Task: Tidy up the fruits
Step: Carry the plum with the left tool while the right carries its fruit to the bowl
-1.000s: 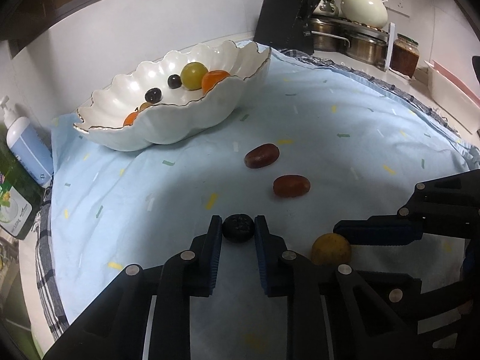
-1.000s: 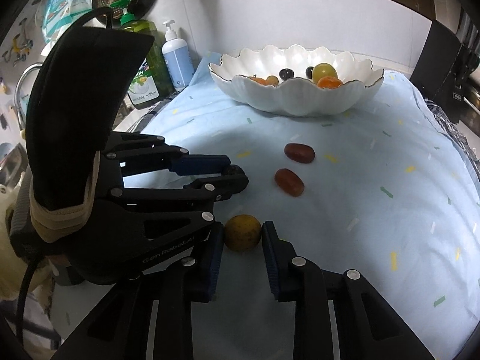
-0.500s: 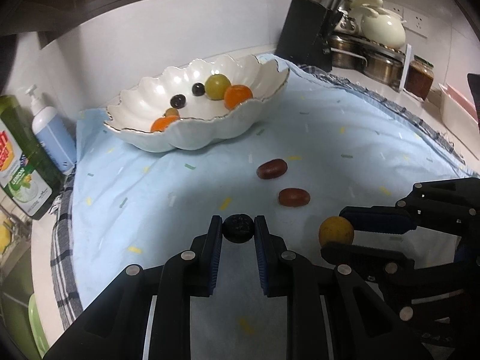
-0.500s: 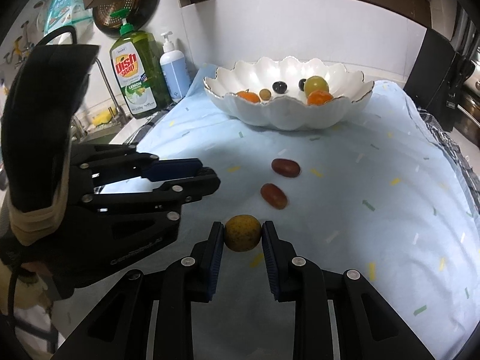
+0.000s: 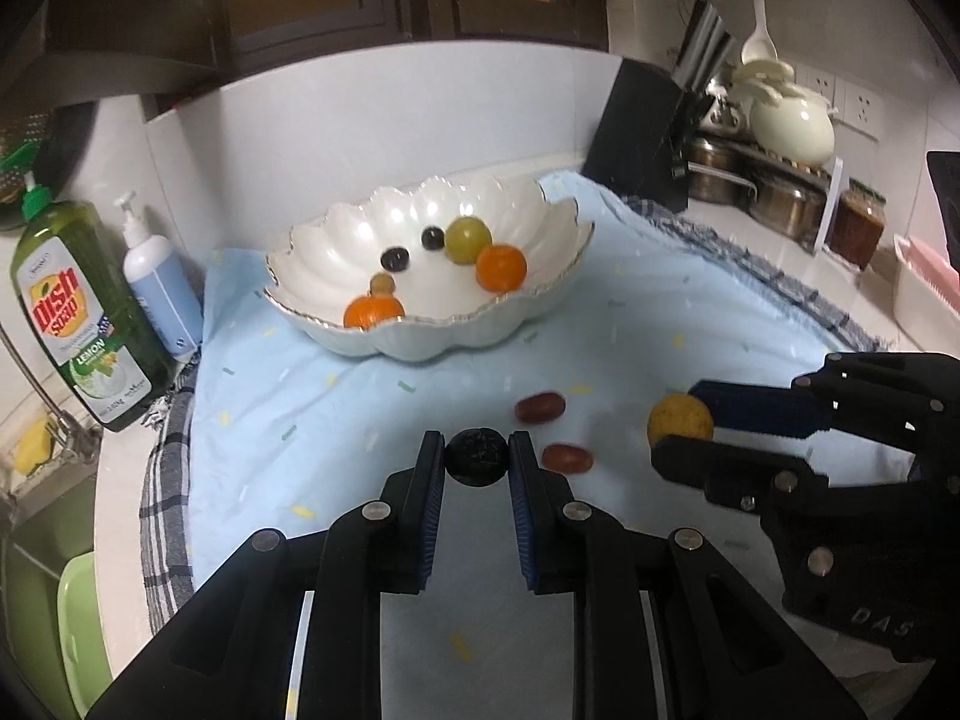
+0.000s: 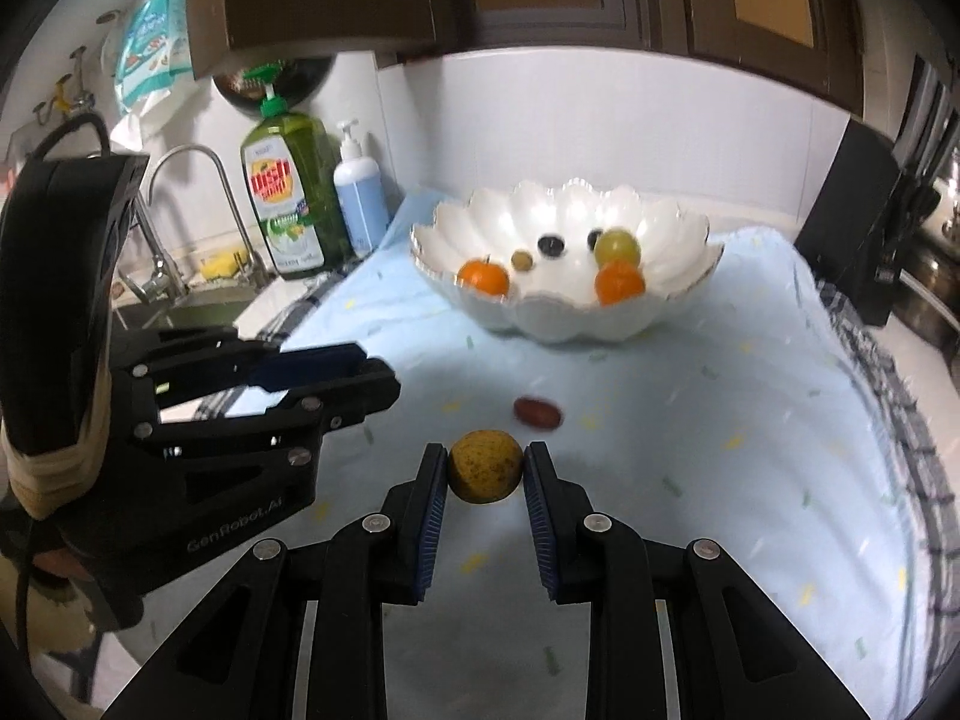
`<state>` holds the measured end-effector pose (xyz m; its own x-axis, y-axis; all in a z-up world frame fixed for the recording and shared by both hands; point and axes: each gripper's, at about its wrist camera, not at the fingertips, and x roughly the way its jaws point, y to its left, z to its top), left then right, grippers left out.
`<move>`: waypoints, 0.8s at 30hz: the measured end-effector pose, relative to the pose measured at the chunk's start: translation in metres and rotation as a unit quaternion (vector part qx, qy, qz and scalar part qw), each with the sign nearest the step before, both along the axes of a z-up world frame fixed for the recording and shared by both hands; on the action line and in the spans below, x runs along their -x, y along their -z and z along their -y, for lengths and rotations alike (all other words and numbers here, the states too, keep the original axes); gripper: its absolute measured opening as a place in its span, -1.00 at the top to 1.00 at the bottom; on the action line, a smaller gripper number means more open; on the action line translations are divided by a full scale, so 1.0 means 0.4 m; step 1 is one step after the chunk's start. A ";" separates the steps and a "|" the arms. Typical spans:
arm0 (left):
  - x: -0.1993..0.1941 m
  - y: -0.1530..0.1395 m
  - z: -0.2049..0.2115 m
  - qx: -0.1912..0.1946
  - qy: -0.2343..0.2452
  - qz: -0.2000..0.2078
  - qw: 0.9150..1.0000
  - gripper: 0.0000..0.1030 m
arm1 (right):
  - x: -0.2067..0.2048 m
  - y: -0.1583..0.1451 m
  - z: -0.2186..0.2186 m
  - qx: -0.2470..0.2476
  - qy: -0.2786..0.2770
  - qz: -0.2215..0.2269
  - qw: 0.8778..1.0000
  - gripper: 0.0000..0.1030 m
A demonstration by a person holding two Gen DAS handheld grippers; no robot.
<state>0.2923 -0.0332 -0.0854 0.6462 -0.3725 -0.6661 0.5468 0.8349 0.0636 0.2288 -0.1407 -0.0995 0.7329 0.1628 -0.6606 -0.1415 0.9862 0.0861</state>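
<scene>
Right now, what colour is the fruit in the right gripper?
Mustard yellow with brown speckles; the round fruit shows best in the right wrist view.

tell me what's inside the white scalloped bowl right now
The white bowl holds two orange fruits, a yellow-green fruit, two dark grapes and a small brownish one. Its near wall partly covers the front orange fruit.

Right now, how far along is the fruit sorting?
Partly done. Six fruits already sit in the scalloped white bowl: two oranges, a green one, two dark berries and a small brownish one. In hand: the left claw grips a dark wrinkled fruit, the right claw a yellow fruit. Left: two red dates on the blue cloth.
</scene>
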 end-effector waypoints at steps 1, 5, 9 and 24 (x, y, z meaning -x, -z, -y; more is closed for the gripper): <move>0.001 -0.007 0.001 0.003 -0.003 0.002 1.000 0.57 | 0.000 -0.011 0.005 0.000 -0.001 0.006 1.000 0.46; 0.007 -0.040 0.000 0.016 -0.020 0.012 1.000 0.57 | -0.009 -0.049 0.019 0.004 -0.004 0.026 1.000 0.46; 0.008 -0.071 0.002 0.022 -0.035 0.026 0.999 0.57 | -0.020 -0.084 0.034 0.012 -0.009 0.047 0.999 0.46; -0.036 -0.170 0.014 0.042 -0.089 0.076 0.992 0.57 | -0.087 -0.175 0.096 0.017 -0.011 0.102 0.995 0.46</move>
<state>0.3069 -0.0390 -0.0173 0.7980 -0.2931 -0.5266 0.3787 0.9236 0.0598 0.2634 -0.1789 -0.0294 0.8489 0.1610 -0.5034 -0.1749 0.9844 0.0199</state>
